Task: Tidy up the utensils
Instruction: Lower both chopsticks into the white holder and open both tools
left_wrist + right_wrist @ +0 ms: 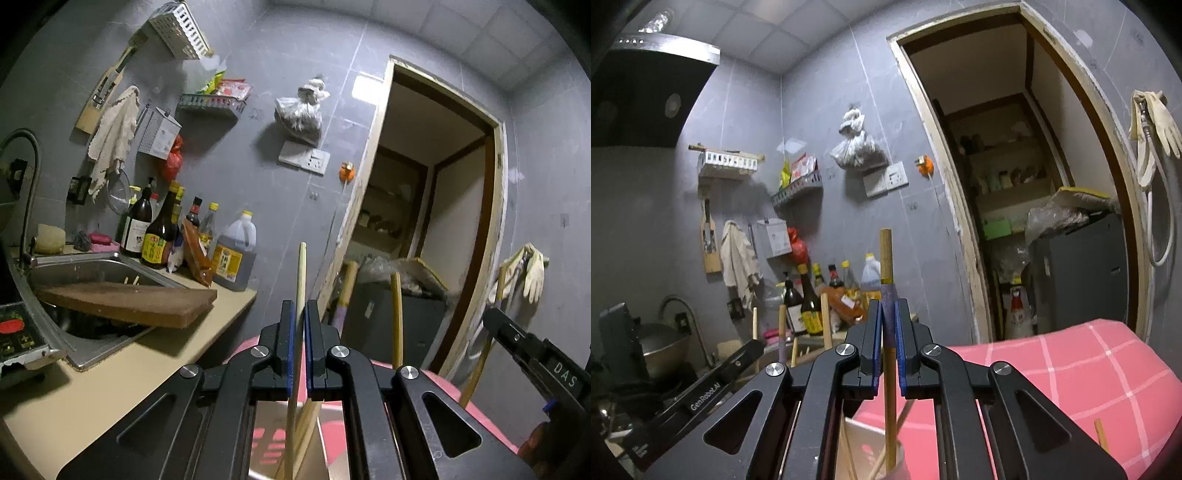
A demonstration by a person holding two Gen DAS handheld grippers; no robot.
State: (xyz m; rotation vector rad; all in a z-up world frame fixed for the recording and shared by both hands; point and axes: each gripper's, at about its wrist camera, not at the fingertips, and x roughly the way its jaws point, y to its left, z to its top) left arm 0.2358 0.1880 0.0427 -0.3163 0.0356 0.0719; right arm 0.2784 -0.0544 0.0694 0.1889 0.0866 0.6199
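In the left wrist view, the left gripper (299, 325) has its fingers (287, 339) pressed together on a pale chopstick (301, 273), which stands upright between the pads and runs down past more sticks below. Behind lie a beige worktop (110, 373), a steel sink (92, 273) with a wooden board (129, 301) across it, and sauce bottles (159, 229). The right gripper (517, 338) shows at the right edge.

In the right wrist view, the right gripper's fingers (874, 343) clamp a darker chopstick with a purple band (886, 266), held upright, its lower end in a white cup (901, 458) with other sticks. A pink checked cloth (1052, 369) lies to the right.
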